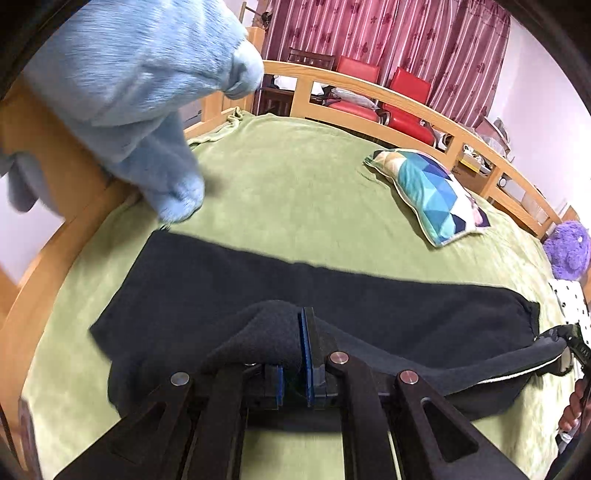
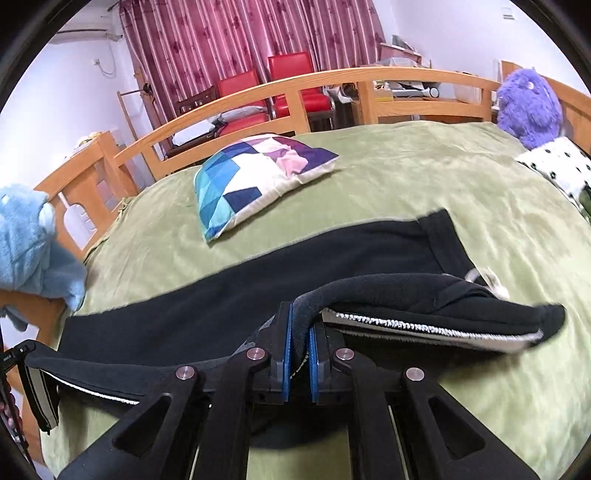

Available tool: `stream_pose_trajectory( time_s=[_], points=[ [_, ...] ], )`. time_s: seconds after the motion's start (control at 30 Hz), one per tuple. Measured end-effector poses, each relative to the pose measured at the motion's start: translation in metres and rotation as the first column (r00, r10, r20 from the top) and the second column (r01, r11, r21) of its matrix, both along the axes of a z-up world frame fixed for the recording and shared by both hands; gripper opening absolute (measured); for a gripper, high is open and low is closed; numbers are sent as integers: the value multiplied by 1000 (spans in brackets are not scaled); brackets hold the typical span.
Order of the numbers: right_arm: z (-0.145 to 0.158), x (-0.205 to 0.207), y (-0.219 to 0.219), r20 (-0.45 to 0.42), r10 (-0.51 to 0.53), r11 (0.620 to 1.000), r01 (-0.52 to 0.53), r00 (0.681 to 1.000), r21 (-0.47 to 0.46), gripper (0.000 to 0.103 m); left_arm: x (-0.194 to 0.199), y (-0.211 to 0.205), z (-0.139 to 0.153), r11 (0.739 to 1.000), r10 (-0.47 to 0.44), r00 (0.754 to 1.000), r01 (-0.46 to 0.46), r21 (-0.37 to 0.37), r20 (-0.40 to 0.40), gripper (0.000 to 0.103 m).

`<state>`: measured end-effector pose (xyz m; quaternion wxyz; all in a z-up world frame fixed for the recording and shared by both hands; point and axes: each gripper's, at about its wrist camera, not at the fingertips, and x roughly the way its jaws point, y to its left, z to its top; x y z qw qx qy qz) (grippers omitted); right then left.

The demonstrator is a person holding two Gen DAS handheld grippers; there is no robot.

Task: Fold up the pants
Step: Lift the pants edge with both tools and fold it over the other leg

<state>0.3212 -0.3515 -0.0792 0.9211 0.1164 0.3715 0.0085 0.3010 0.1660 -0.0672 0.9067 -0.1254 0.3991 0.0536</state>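
Both claws clamped on the near edge of the pants (image 1: pixel 332 295).
My left gripper (image 1: pixel 293 354) and right gripper (image 2: pixel 300 343) pinch thick fleece; uneven lifting could skew the fold.

No legible text, label, brand, number or sign on anything here.

Beyond my fingers, a green-blanketed bed (image 2: pixel 406 177) fills the room, ringed by a wooden rail (image 2: pixel 332 79). Far off stand red chairs (image 2: pixel 291 77) before maroon curtains (image 2: pixel 240 37) and pale walls (image 2: pixel 461 29).
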Motion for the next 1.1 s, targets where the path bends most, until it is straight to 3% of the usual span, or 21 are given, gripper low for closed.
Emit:
stream_pose_trajectory(
  time_s=[0.23, 0.33, 0.37, 0.43, 0.47, 0.53, 0.57, 0.63, 0.83, 1.1],
  points=[
    [-35, 87, 10, -33, -12, 1000, 11, 999, -29, 9, 71, -12, -40, 998, 10, 999, -6, 68, -52, 12],
    [-69, 111, 15, -92, -14, 1000, 13, 996, -17, 20, 91, -18, -62, 996, 21, 990, -8, 94, -136, 12],
    [-77, 116, 17, -111, -12, 1000, 10, 994, -27, 26, 94, -21, -66, 993, 23, 988, -6, 114, -153, 15],
    [-87, 116, 22, -138, -5, 999, -2, 990, -52, 28, 90, -31, -67, 988, 16, 988, 8, 154, -151, 30],
    [-87, 112, 23, -138, 1, 998, -9, 990, -59, 31, 85, -35, -63, 987, 2, 991, 19, 158, -134, 36],
    [-82, 98, 23, -124, 11, 997, -20, 992, -75, 48, 73, -40, -54, 990, -29, 994, 43, 138, -102, 60],
    [-79, 92, 22, -116, 12, 996, -21, 993, -83, 59, 64, -43, -48, 990, -37, 996, 47, 130, -81, 63],
    [-69, 67, 16, -93, 3, 995, -12, 996, -103, 63, 48, -48, -38, 988, -43, 998, 50, 144, -50, 69],
    [-71, 2, -15, -132, -46, 994, 33, 990, -102, 68, -11, -67, -36, 986, -92, 994, 98, 133, -52, 73],
    [-127, -45, -58, -255, -100, 991, 119, 962, 60, 68, -66, -48, -101, 998, -63, 985, 58, -36, -162, 73]
  ],
)
